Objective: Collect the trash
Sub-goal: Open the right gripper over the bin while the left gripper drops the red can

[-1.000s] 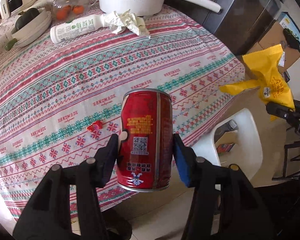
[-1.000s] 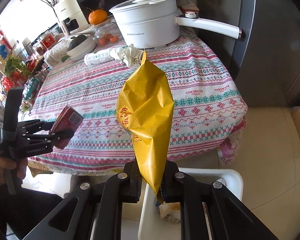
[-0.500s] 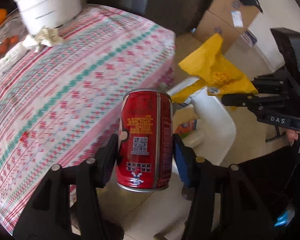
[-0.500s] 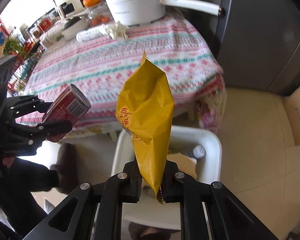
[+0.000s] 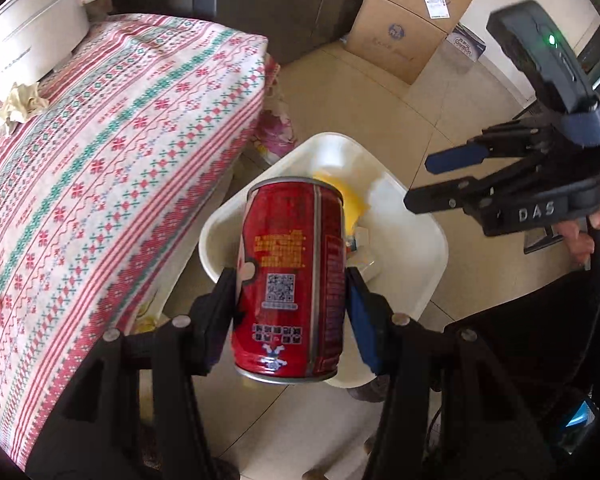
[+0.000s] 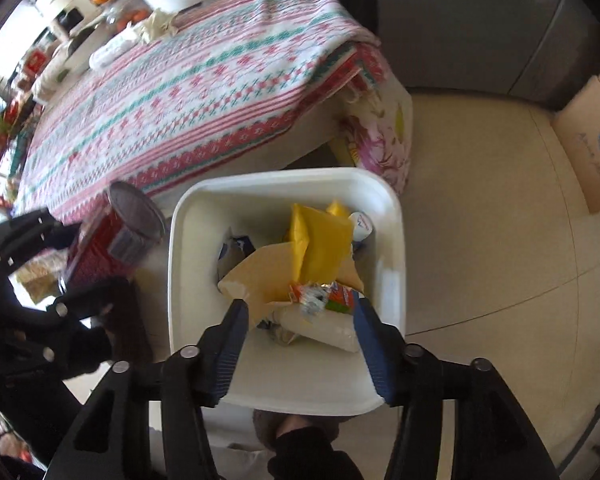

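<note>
My left gripper (image 5: pixel 292 280) is shut on a red drink can (image 5: pixel 292 280), held upright above the near rim of the white trash bin (image 5: pixel 416 280) on the floor. In the right wrist view the can (image 6: pixel 116 240) hangs left of the bin (image 6: pixel 184 280). My right gripper (image 6: pixel 298 312) hovers over the bin with its jaws opening and nothing between them. The yellow snack bag (image 6: pixel 320 240) lies inside the bin on other wrappers. In the left wrist view the right gripper (image 5: pixel 444 180) is at the right, above the bin.
The table with a patterned cloth (image 5: pixel 100 160) stands left of the bin, bearing a white pot (image 5: pixel 32 36) and crumpled paper (image 5: pixel 20 100). Cardboard boxes (image 5: pixel 412 20) sit on the tiled floor beyond. A dark cabinet (image 6: pixel 480 20) stands behind the table.
The right gripper opened and the yellow bag dropped into the bin. Both grippers moved from the table's edge to over the bin; the can stays gripped.
</note>
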A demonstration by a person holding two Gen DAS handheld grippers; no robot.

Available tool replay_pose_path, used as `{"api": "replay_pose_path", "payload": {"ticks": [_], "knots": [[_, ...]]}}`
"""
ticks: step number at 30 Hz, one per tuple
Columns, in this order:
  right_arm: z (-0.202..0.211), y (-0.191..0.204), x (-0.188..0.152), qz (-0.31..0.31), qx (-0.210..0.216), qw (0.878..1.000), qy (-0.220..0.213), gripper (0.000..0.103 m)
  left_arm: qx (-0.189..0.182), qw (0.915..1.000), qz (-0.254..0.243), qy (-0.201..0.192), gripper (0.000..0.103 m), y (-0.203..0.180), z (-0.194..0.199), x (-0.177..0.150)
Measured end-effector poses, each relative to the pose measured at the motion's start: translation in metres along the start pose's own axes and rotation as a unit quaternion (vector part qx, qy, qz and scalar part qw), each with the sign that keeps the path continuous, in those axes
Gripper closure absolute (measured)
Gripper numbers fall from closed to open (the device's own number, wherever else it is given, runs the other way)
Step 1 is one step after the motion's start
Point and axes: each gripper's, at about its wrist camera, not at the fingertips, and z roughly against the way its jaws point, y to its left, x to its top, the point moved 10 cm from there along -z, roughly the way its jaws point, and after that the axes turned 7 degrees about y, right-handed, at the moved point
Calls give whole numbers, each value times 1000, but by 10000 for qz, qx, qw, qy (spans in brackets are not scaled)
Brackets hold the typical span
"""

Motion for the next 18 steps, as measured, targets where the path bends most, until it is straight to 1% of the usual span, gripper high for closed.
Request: {"api": "replay_pose_path", "payload": {"ticks": [6,8,9,10,18], "knots": [[7,-9,6,-156,32,9998,-103,42,43,9999,-137,33,48,-8,-8,5],[7,-7,6,-169,12,9998,-98,42,77,9997,-215,18,45,-9,-7,6],[7,-8,6,-177,-18,9998,-94,41,109,9997,-236,-5,39,-9,-5,6],[6,-8,6,-180,-48,9998,-84,41,132,9996,-246,-30,37,-10,-3,5],[4,-9,8,-201,-116,9997,-68,40,210,9997,-107,-40,35,5,3,4]]}}
